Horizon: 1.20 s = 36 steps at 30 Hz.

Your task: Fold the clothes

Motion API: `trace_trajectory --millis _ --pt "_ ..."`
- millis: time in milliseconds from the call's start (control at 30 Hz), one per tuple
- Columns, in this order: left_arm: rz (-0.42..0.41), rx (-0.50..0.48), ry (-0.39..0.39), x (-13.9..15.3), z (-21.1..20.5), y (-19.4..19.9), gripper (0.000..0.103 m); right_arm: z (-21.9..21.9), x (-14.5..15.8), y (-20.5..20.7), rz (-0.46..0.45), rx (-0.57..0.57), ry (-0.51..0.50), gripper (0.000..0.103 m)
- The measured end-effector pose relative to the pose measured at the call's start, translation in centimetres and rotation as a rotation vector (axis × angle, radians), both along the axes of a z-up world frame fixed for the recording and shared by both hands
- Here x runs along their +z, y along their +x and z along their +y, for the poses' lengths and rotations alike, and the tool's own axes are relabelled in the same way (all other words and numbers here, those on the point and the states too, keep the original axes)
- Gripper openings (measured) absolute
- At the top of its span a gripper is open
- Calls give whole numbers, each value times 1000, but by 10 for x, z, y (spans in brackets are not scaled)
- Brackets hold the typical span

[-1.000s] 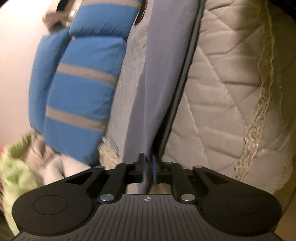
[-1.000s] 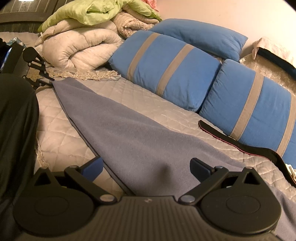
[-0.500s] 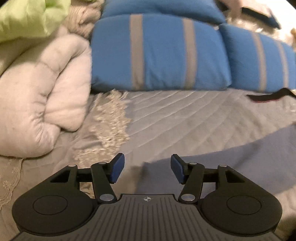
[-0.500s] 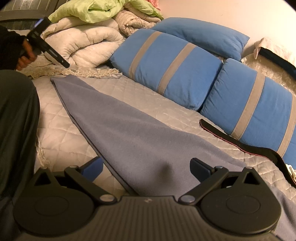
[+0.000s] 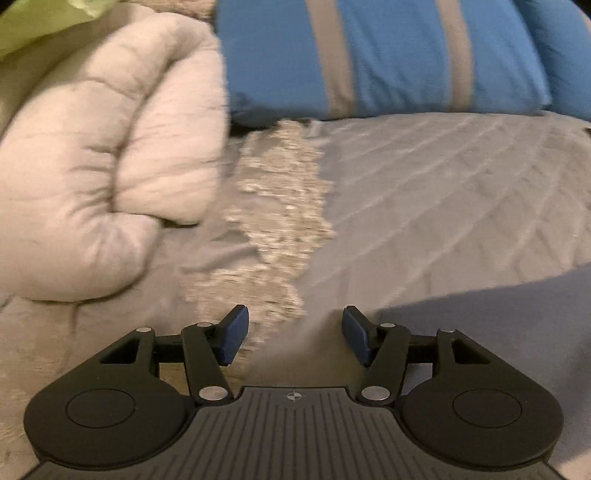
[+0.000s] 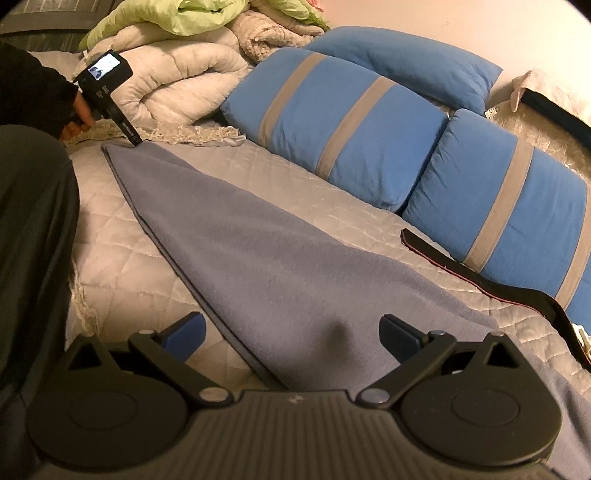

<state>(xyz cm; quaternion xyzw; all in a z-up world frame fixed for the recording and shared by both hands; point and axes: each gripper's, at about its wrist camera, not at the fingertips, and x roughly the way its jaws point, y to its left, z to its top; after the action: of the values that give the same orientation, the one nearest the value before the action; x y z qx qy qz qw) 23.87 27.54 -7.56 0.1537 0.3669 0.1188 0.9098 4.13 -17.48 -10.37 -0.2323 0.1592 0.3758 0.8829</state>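
Observation:
A grey-blue cloth (image 6: 258, 258) lies folded flat in a long strip across the quilted bedspread (image 6: 110, 236). Its far corner (image 6: 110, 147) rests near the lace trim. My left gripper (image 5: 295, 332) is open and empty, hovering above that corner, with the cloth (image 5: 498, 314) low on the right of its view. In the right wrist view a hand holds the left gripper (image 6: 133, 139) with its tip just above the corner. My right gripper (image 6: 291, 328) stands wide open over the near end of the cloth, nothing pressed between its pads.
Blue pillows with grey stripes (image 6: 351, 129) line the back. A rolled white duvet (image 5: 92, 166) and green bedding (image 6: 166, 18) lie at the left. A black strap (image 6: 480, 280) lies by the pillows. The person's dark-clothed leg (image 6: 29, 240) fills the left edge.
The left gripper let go of the cloth's corner, opened, rolled upright and drew away toward the white duvet. The cloth now lies flat. The right gripper stayed still.

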Motion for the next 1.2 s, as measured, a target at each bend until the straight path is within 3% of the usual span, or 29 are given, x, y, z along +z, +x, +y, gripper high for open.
trace_trajectory --millis 67,133,233,433,633,800,1000,1200 --pt "-15 48 19 6 2 -2 55 -1 1 1 9 -6 9 103" --pt "-41 53 -29 17 3 -8 55 -3 2 3 18 -17 22 103" --pt "-94 5 -117 36 -4 -23 56 -4 5 7 30 -36 45 103" --pt "-145 -143 -180 70 -57 -38 62 -11 11 15 79 -76 89 103" --pt "-63 -385 -286 91 -152 -29 62 -18 17 29 136 -160 105 103" --pt "-47 -553 -355 95 -251 -20 62 -41 22 56 210 -407 135 103" --pt "21 -722 -404 79 -361 9 62 -73 12 81 333 -673 130 103" --pt "93 -794 -475 48 -435 33 62 -78 5 82 399 -723 102 103"
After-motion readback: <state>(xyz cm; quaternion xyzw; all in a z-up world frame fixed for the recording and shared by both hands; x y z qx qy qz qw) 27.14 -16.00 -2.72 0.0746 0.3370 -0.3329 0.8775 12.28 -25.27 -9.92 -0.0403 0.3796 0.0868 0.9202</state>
